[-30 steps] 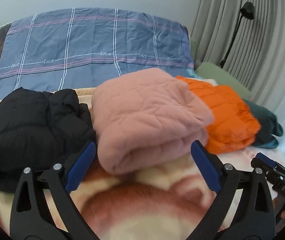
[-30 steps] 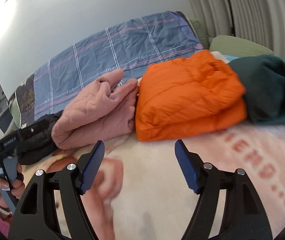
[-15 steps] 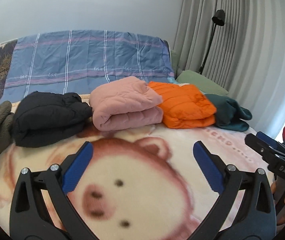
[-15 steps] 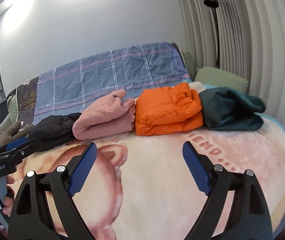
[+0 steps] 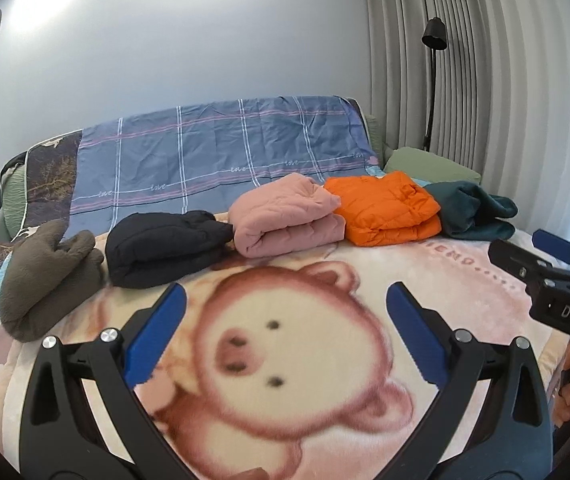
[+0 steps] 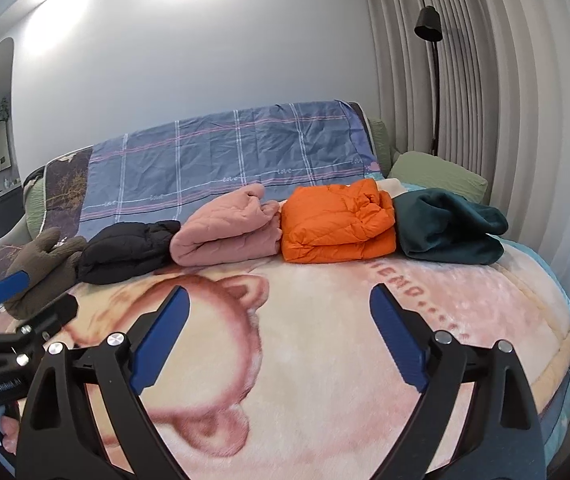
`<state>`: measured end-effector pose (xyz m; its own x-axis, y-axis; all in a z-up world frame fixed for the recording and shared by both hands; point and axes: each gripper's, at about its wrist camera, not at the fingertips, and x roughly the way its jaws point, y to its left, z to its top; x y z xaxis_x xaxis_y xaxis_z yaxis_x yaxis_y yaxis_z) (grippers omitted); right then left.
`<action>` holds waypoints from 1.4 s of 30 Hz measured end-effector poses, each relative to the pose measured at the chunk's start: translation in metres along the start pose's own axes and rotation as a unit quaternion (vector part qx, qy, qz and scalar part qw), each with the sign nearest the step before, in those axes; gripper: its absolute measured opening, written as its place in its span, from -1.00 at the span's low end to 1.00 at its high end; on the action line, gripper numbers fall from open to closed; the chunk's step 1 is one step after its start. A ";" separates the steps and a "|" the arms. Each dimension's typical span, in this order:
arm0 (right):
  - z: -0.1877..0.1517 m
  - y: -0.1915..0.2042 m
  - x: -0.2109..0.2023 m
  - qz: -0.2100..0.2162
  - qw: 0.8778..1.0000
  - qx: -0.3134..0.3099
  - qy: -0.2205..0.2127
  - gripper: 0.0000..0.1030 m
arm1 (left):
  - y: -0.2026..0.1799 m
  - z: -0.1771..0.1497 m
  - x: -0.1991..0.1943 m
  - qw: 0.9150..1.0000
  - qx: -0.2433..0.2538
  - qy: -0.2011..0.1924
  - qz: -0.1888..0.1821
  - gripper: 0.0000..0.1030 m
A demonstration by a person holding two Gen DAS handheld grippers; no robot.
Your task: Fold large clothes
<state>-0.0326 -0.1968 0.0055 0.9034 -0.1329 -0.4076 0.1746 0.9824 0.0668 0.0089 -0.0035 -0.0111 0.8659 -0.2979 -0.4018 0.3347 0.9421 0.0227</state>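
Note:
Five folded garments lie in a row at the far side of the bed: a brown fleece (image 5: 45, 280), a black jacket (image 5: 165, 248), a pink quilted one (image 5: 285, 220), an orange puffer (image 5: 389, 212) and a dark teal one (image 5: 473, 212). The right wrist view shows the same pink (image 6: 229, 228), orange (image 6: 337, 224) and teal (image 6: 445, 228) bundles. My left gripper (image 5: 285, 292) hovers open over the bear blanket (image 5: 285, 420), well short of the clothes. My right gripper (image 6: 280, 293) has its jaws opening, with nothing between them.
A blue plaid sheet (image 5: 225, 152) covers the headboard end. At the far right sit a green pillow (image 5: 429, 164), a black floor lamp (image 5: 433, 36) and grey curtains (image 5: 505, 100). The bed's right edge (image 6: 565, 340) drops off beside my right gripper.
Both grippers have drawn back from the pile and risen a little, so the whole row of clothes now shows farther off. The right jaws have spread wider.

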 end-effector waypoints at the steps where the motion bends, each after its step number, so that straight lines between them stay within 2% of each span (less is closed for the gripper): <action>1: -0.001 0.002 -0.002 0.000 1.000 -0.002 -0.001 0.78 | -0.001 -0.002 -0.003 1.000 0.001 0.003 0.002 0.96; 12: -0.007 0.002 -0.013 -0.013 1.000 -0.009 -0.003 0.80 | -0.004 -0.010 -0.023 0.999 0.012 -0.011 0.029 0.96; 17: -0.009 -0.001 -0.011 -0.015 1.000 -0.009 0.001 0.80 | -0.013 -0.012 -0.026 0.998 0.030 -0.013 0.058 0.96; 21: -0.012 -0.006 -0.008 -0.021 1.000 -0.005 0.007 0.80 | -0.012 -0.011 -0.025 0.999 0.019 -0.002 0.040 0.96; 42: -0.018 -0.004 0.008 -0.025 0.999 -0.022 0.027 0.80 | -0.003 -0.017 0.000 0.997 0.002 0.043 0.056 0.96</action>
<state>-0.0326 -0.1991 -0.0142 0.8709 -0.1764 -0.4587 0.2008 0.9796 0.0045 0.0015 -0.0040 -0.0268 0.8630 -0.1756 -0.4738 0.2384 0.9682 0.0755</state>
